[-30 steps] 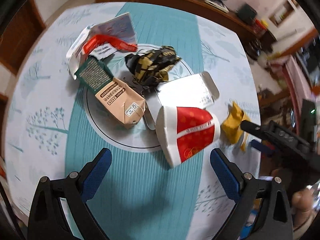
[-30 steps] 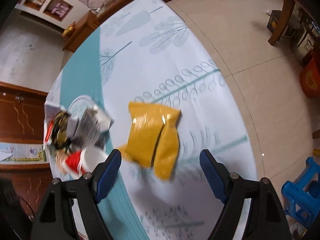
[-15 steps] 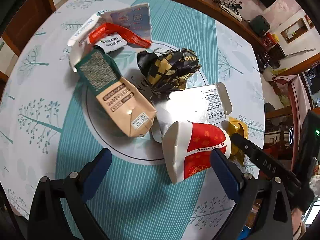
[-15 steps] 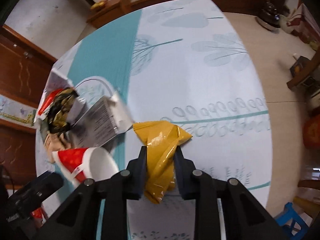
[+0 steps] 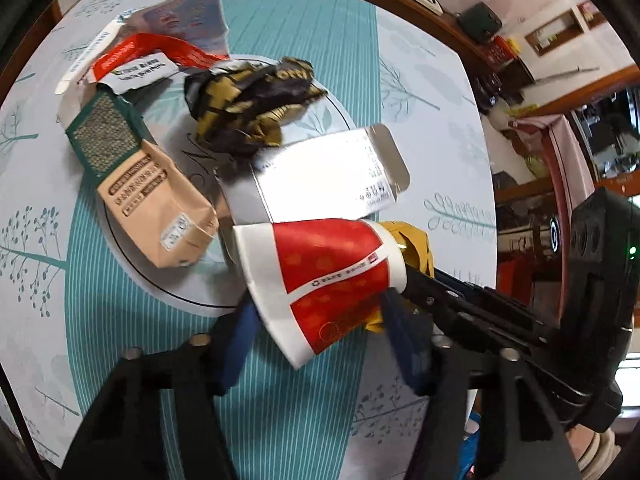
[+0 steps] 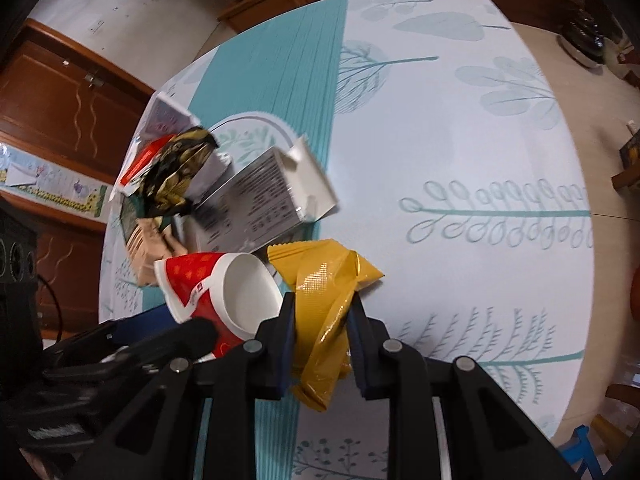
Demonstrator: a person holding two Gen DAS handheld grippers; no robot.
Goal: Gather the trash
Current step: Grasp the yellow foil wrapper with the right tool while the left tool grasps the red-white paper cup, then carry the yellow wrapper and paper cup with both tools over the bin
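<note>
The left gripper straddles the red and white paper cup, and its jaws have just been closing on it, with the cup between them. The blue pads sit at the cup's sides, but whether they already press the paper I cannot tell. The span fits the cup's width, which is probably why the jaws stop halfway. The right gripper is clenched on the yellow wrapper, crumpling its lower half between the pads while the upper half fans out above them. A thin foil like this needs such a tight pinch to be carried at all.

The cup lies on its side on the tabletop, at the edge of the white round mat that carries most of the litter. Its long axis runs roughly across the left wrist view. Its open mouth faces the right gripper, as the right wrist view shows, and its narrower base points toward the tan carton. Just beyond the cup lies the silver box, with the black and gold wrapper behind that. The yellow wrapper sits beside the cup's mouth, almost touching it. Its long axis runs along the right gripper's fingers.

Both hands seem to gather the pieces at the near edge of the heap together.
</note>
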